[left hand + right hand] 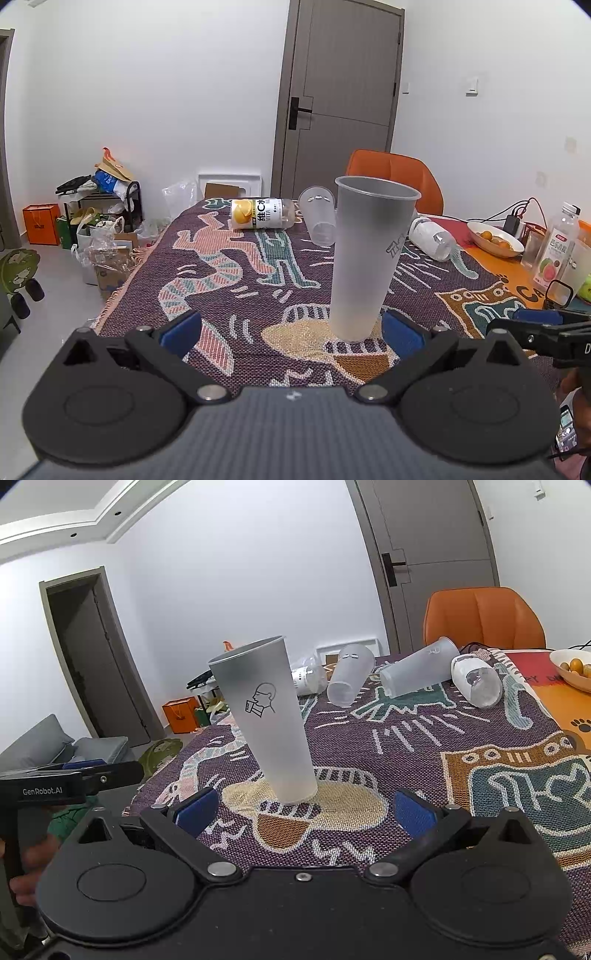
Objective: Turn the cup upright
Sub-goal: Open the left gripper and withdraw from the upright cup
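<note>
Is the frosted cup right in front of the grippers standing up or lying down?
Standing up. The frosted cup rests on its narrow base on the patterned cloth, open rim on top, with neither gripper touching it.

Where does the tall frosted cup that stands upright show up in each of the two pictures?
Left wrist view: the frosted cup stands right of centre, just beyond the open fingers.
Right wrist view: the frosted cup stands left of centre, drawing facing the camera.
Shared landmark: the orange chair behind the table.

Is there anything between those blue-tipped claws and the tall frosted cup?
Nothing visible. The frosted cup stands upright on the cloth, with only bare cloth between it and the open left gripper or the open right gripper. The toppled cups lie behind it.
</note>
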Available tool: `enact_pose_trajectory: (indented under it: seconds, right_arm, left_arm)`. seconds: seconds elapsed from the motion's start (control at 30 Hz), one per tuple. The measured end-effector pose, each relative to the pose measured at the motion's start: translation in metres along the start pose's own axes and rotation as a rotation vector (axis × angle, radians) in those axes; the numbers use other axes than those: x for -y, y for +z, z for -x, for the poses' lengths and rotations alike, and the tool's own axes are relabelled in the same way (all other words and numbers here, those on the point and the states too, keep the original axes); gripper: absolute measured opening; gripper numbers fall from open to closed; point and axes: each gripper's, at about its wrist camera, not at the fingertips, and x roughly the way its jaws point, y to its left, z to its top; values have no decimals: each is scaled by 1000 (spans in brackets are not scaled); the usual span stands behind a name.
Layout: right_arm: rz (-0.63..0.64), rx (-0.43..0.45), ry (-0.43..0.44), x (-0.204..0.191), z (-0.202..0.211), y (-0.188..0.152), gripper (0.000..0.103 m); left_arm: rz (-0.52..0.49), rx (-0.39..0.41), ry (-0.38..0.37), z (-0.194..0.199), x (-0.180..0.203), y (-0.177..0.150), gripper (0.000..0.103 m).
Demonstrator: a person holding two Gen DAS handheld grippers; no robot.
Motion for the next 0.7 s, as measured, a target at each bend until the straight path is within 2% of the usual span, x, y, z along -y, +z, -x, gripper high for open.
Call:
enact_pose_trajectory:
  seconds: [0.7]
  right_arm:
    - [-1, -4, -3, 1, -2, -1, 103]
  left_arm:
    - [7, -8, 0, -1, -2, 2, 103]
